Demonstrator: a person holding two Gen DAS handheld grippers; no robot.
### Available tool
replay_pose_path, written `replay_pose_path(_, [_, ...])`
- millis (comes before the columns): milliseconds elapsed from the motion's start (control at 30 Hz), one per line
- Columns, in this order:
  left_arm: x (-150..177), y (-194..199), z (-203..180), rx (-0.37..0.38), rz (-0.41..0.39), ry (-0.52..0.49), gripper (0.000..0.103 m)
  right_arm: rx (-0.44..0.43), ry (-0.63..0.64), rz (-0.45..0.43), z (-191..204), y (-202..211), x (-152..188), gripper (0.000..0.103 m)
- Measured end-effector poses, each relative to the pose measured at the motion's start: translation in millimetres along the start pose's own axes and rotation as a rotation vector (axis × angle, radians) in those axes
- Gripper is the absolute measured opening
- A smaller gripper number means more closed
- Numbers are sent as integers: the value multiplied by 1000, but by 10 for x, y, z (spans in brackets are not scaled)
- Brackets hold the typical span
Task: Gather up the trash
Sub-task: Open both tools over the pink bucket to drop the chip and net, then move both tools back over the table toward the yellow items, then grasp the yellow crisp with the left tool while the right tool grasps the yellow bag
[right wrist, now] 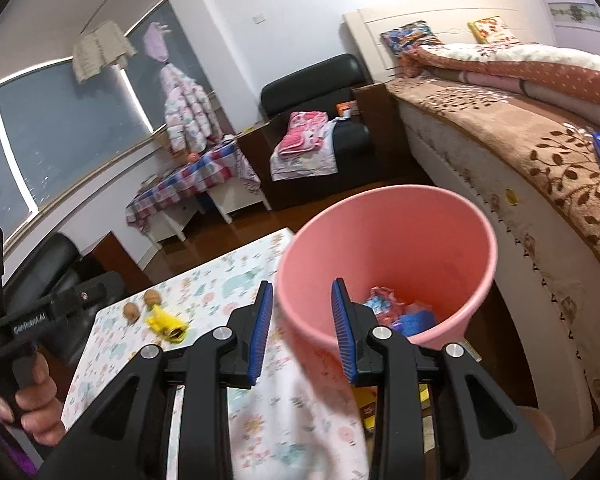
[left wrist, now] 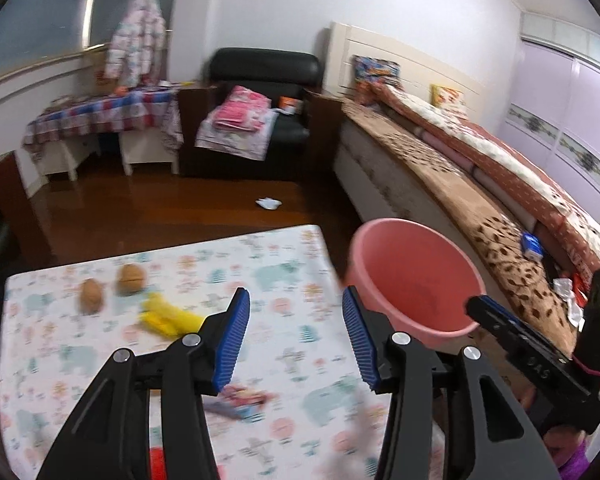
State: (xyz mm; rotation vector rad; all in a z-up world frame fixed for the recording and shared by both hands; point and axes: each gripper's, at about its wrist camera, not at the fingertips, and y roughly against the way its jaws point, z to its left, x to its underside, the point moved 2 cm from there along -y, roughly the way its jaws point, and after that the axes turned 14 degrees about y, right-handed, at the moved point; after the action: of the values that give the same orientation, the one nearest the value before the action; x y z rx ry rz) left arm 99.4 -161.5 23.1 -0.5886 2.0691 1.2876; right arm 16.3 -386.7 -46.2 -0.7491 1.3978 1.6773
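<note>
Desk [left wrist: 284,248] count: two walnuts, [left wrist: 91,295] at 10 o'clock and [left wrist: 131,279] beside it; one yellow wrapper [left wrist: 168,316]. One pink bucket [left wrist: 416,280] at 3 o'clock. One white scrap [left wrist: 268,203] on floor, 12 o'clock.

The right gripper [right wrist: 302,312] has its blue-padded jaws parted, and the near rim of the pink bucket [right wrist: 440,236] stands between them with a gap at each pad. Beyond the right jaw, inside the bucket, lie crumpled wrappers [right wrist: 400,308] in blue and pink. Left of the left jaw, on the patterned table [right wrist: 236,276], sit a yellow toy [right wrist: 166,324] and two walnuts [right wrist: 142,304]. Far left, a hand [right wrist: 32,400] grips the other gripper's handle.
</note>
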Motion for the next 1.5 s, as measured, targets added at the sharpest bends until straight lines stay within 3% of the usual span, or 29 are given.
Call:
replay_pose_path(200, [41,224,671,-111,-31,75,48,-36,42,32,256,-20,63,31])
replay_pose_path(400, [232,235,1230,-184,13,179,48,-62,94,56,494,-50,132,31])
replay_pose_path(600, [389,6,1338,-185,79,218,48,-96,144,88,736,-143,172,31])
replay_pose_path(933, [415,-441,1383,-186,159,279,38,-220,196,133,1075,-427,32,31])
replay_pose_path(1033, [434,-545,1372,-175,188,271,19,-257,203,151,1189,-564,-19,31])
replay_pose_path(1067, [438,-568,1376,-179,189,269,10,-269,206,159,1229,-625,-32,31])
replay_pose_path(1133, [451,-580,1406,-182,189,271,6,-277,220,171,1299,-725,-36,31])
replay_pose_path(1500, [379,-241,1846,-221,74,354,4,-309,388,300,1771,-1441,-37,31])
